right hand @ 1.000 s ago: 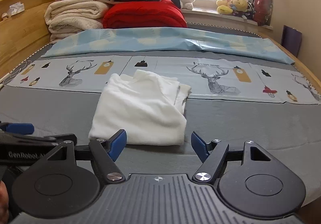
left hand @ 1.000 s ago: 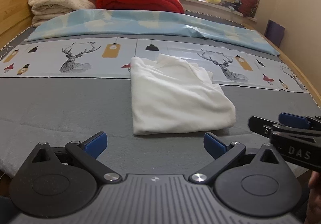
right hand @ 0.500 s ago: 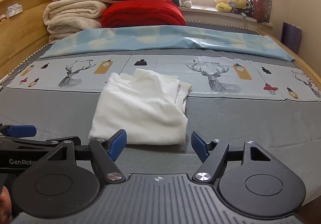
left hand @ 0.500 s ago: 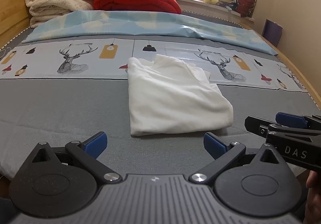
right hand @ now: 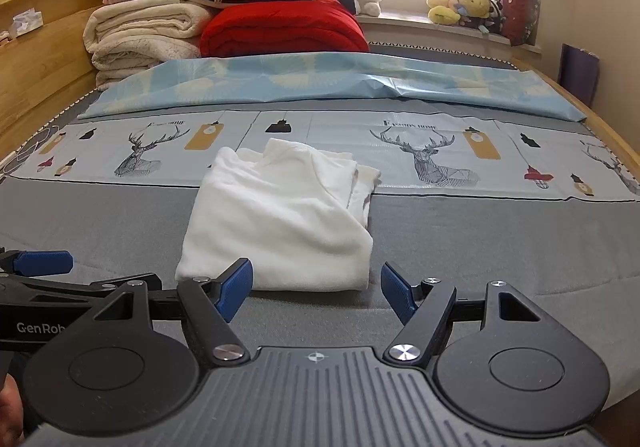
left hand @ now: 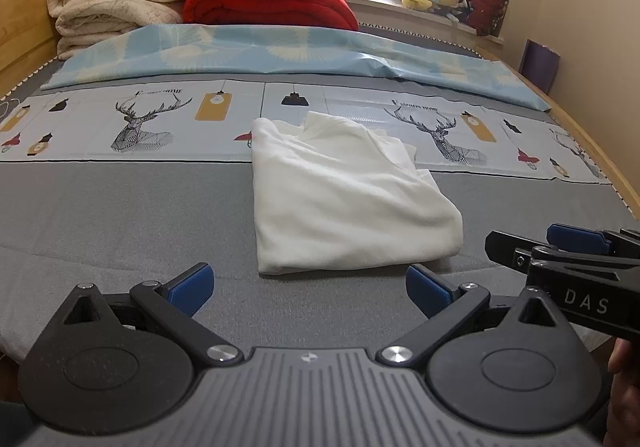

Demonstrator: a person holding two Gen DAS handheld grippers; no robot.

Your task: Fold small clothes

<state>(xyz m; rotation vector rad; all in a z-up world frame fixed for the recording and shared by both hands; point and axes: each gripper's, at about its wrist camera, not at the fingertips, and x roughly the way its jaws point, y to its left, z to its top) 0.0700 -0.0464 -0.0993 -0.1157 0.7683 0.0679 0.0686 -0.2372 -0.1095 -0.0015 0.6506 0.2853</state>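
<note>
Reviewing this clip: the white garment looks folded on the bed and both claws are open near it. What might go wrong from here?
1. The far right layers of the white garment splay out unevenly; another fold could trap that bunching.
2. The left claw and right claw sit close side by side at the near edge, so they might collide when reaching in.
3. A claw dragging on the grey bed cover could shift the fold.
</note>
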